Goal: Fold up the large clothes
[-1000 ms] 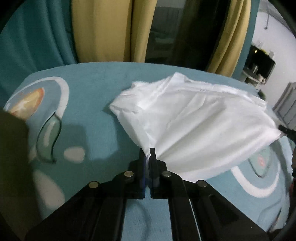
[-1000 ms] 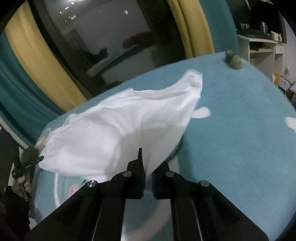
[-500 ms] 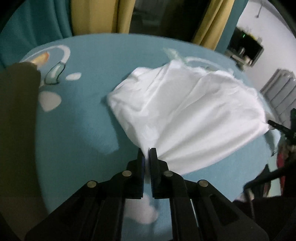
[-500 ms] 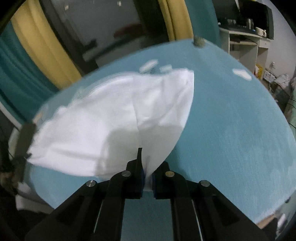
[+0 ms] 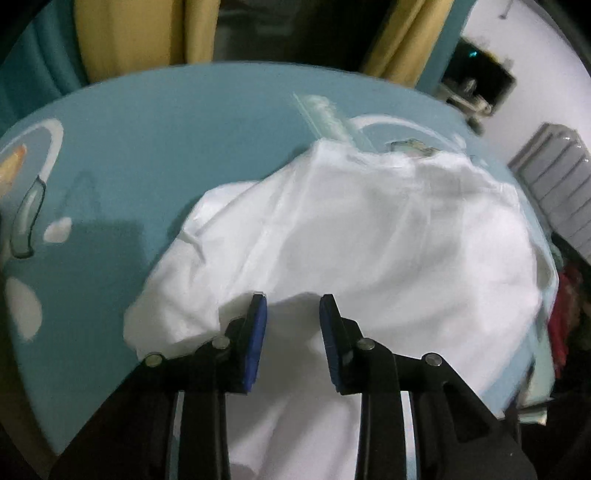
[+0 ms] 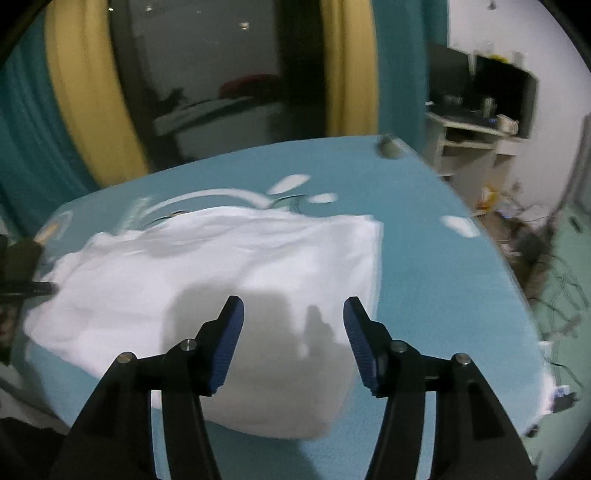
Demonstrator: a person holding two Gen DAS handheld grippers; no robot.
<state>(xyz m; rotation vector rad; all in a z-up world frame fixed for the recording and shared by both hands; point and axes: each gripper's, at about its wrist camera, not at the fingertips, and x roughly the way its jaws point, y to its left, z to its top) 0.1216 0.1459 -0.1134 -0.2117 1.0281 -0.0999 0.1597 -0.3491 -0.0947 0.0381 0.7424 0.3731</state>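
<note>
A large white garment [image 5: 369,236] lies spread on the teal patterned surface [image 5: 155,140]. My left gripper [image 5: 293,306] is open and empty, its blue-padded fingers just above the garment's near edge. In the right wrist view the same garment [image 6: 229,266] lies flat with a straight right edge. My right gripper [image 6: 293,314] is open wide and empty, hovering over the garment's near part. The other gripper's dark tip [image 6: 26,288] shows at the garment's left side.
The teal surface [image 6: 424,258] carries white and orange printed shapes. Yellow and teal curtains [image 5: 140,33] and a dark window [image 6: 221,74] stand behind. A white desk with clutter [image 6: 480,133] and floor cables [image 6: 546,251] are at the right. A grey radiator [image 5: 557,184] is on the right.
Both grippers were shut on garment corners and held the cloth lifted. Now both have opened and let go, and the garment lies on the surface.
</note>
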